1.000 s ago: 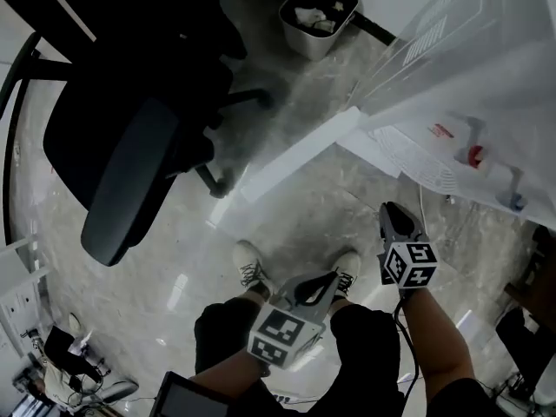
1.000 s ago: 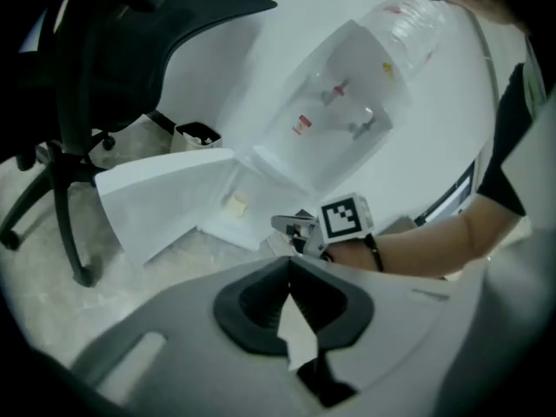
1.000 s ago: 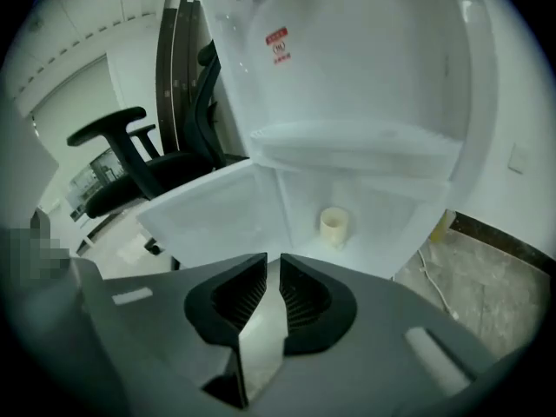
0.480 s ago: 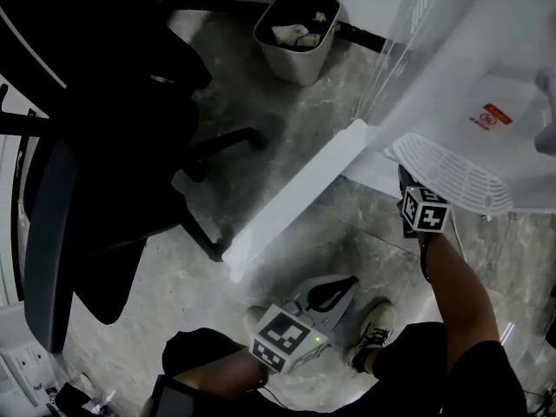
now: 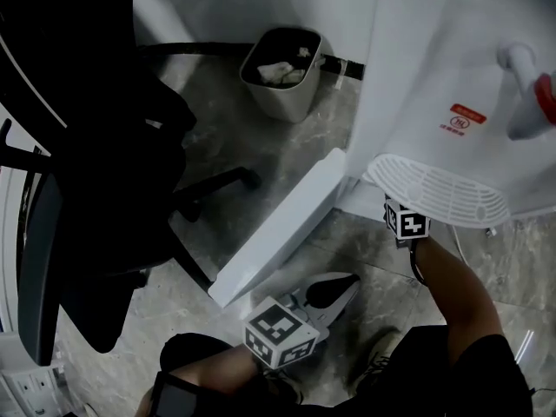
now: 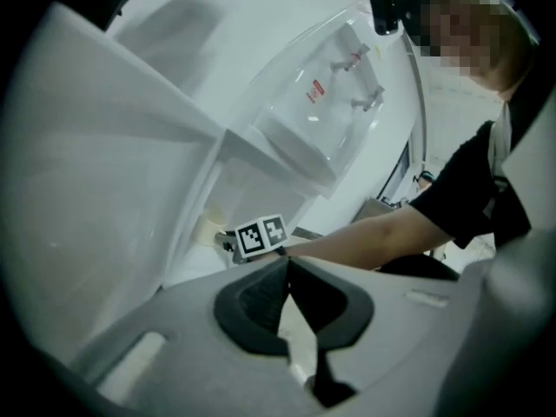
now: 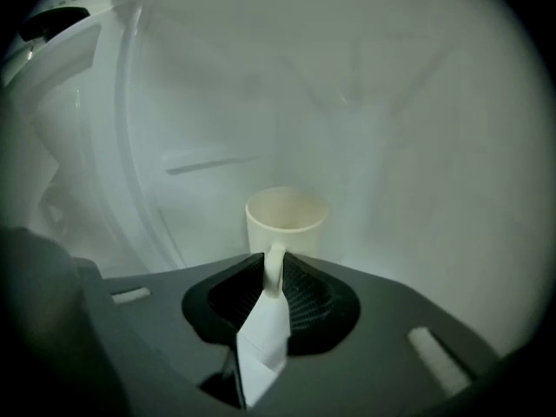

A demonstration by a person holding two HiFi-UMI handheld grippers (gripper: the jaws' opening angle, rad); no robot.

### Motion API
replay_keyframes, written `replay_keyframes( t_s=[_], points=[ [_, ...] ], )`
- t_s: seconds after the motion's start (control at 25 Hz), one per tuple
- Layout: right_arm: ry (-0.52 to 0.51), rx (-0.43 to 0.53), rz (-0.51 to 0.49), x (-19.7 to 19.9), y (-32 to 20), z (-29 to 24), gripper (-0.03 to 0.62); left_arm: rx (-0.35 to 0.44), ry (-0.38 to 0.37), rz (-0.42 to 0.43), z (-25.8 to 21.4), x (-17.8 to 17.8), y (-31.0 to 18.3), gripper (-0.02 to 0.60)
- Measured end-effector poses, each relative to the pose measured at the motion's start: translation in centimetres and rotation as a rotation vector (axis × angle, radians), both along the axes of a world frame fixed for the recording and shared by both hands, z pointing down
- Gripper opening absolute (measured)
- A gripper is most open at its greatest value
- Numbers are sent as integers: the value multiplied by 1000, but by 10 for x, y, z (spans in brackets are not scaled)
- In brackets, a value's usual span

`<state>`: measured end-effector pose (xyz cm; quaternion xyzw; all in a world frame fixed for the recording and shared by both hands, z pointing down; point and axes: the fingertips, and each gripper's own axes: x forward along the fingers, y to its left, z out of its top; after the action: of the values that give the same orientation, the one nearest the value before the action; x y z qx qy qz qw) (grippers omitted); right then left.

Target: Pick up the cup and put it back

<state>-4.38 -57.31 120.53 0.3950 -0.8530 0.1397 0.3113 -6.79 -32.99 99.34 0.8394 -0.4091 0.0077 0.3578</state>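
A cream cup [image 7: 286,220] stands upright inside the white lower cabinet of the water dispenser [image 5: 434,76]. In the right gripper view its handle points at me. My right gripper [image 7: 274,263] has just been closing, and its pads now sit against both sides of that handle. In the head view the right gripper [image 5: 403,221] reaches in under the drip tray [image 5: 434,189], so its tips and the cup are hidden there. My left gripper [image 5: 346,282] hangs lower, beside the open cabinet door [image 5: 278,233]. It is shut and empty [image 6: 287,266].
A black office chair [image 5: 78,163] fills the left side. A grey waste bin [image 5: 280,72] holding crumpled paper stands on the marble floor behind the open door. A red-tipped tap [image 5: 532,102] juts from the dispenser above the drip tray.
My right gripper has travelled from above my feet to the dispenser and gone in under the drip tray. The left gripper sank a little and stays by the door. The view has swung toward the dispenser.
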Motion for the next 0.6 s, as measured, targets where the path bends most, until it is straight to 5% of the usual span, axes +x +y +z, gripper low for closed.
replay_keyframes(
  t_s=[0.36, 0.6],
  points=[
    [30, -54, -43, 9, 14, -15, 57, -43, 36, 37, 3, 2, 10, 5],
    [71, -166, -125, 42, 79, -51, 55, -100, 96, -14, -22, 16, 35, 5]
  ],
)
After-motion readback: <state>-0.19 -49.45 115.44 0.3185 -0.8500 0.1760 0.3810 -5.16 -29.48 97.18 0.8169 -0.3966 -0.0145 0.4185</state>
